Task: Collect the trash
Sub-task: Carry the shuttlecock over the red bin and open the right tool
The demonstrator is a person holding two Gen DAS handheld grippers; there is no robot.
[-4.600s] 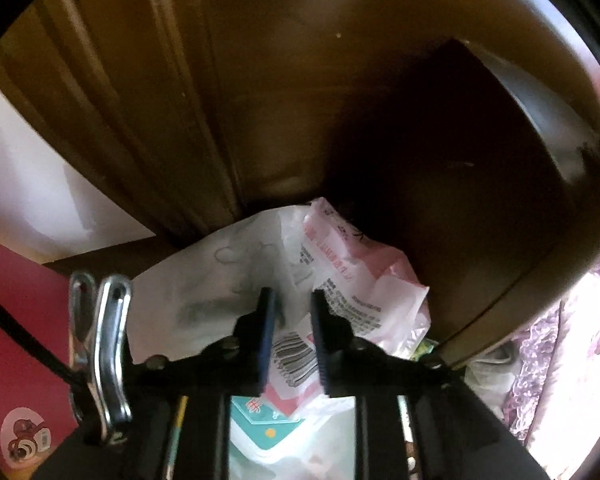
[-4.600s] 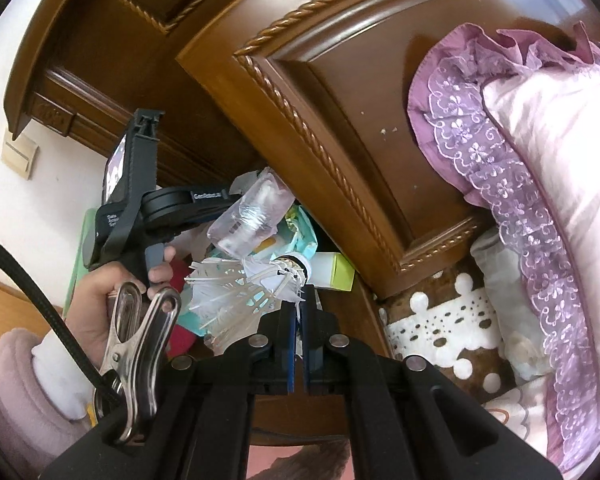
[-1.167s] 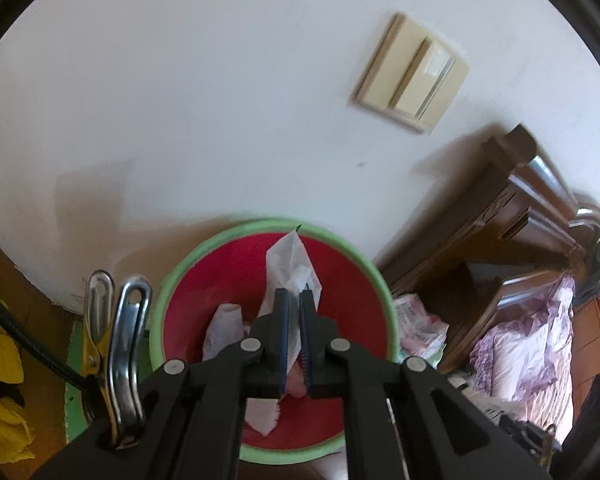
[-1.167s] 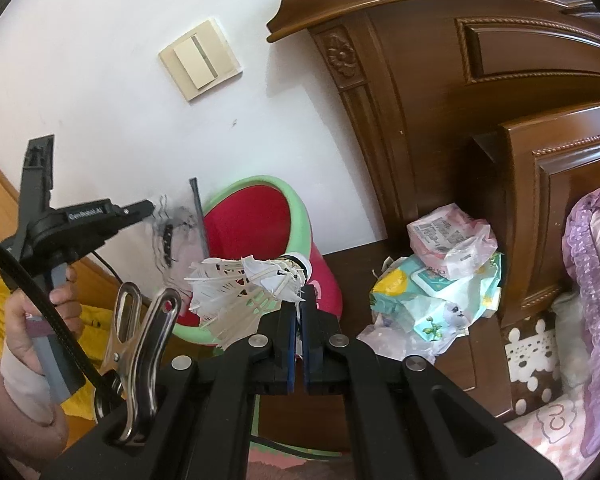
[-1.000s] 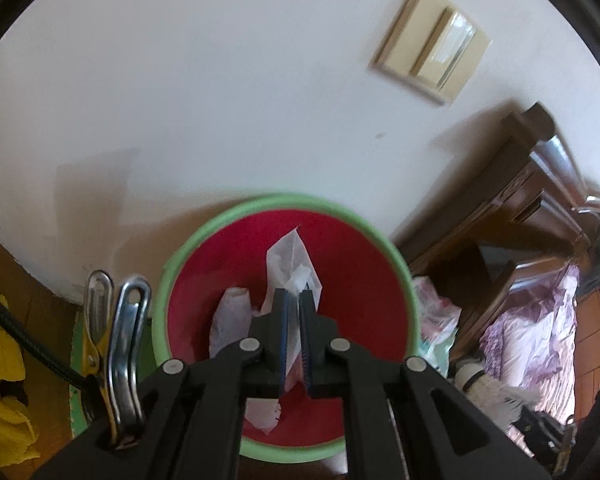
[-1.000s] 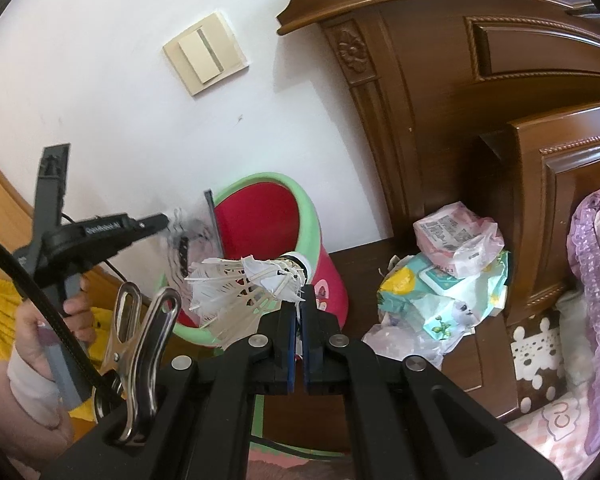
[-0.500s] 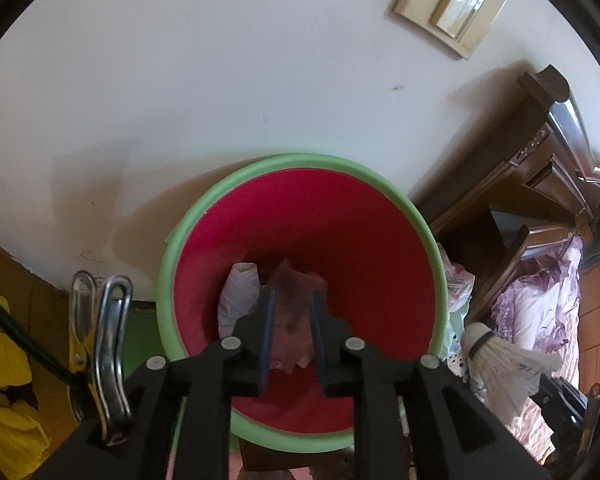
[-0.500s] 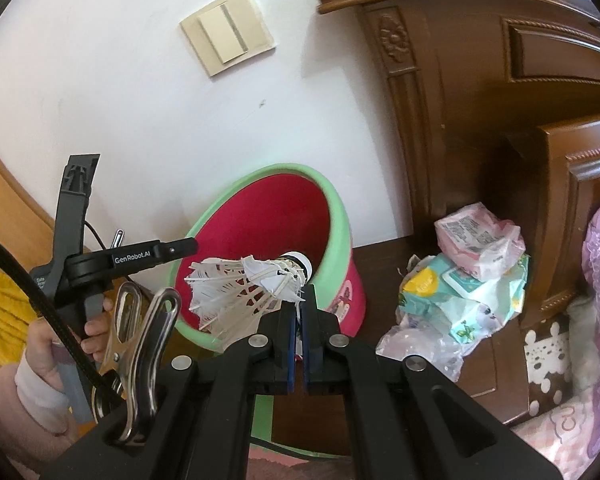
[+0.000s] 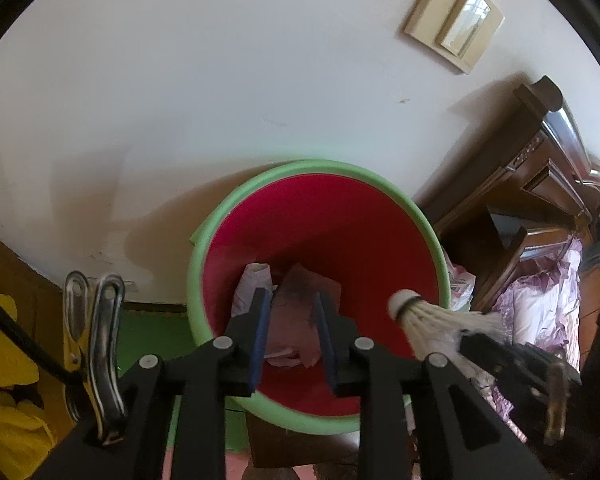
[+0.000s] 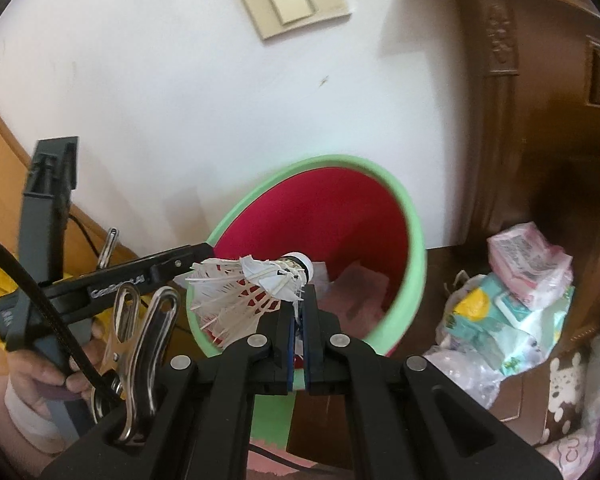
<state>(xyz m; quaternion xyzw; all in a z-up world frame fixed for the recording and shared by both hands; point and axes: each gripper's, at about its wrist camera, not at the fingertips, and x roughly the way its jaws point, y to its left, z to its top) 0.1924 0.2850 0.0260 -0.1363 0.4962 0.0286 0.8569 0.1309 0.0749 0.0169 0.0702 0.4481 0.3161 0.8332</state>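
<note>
Crumpled paper [image 9: 296,312] lies in the red bin [image 9: 316,168] beneath the opening left claw [image 9: 292,340]; the right claw [image 10: 299,320] clamps a shuttlecock [image 10: 252,284].

The round plastic waste bin with a red inside and a pale green rim [image 9: 420,216] stands against the white wall, its mouth open. On the bin's floor lie crumpled white and pinkish plastic wrappers [image 9: 300,292]. A white feather shuttlecock with a black-banded cork tip [image 10: 256,284] hangs on its side over the bin's near rim, cork toward the bin's middle, feathers frayed, and more wrapped packets in clear plastic [image 10: 516,292] lie piled beside the bin.
</note>
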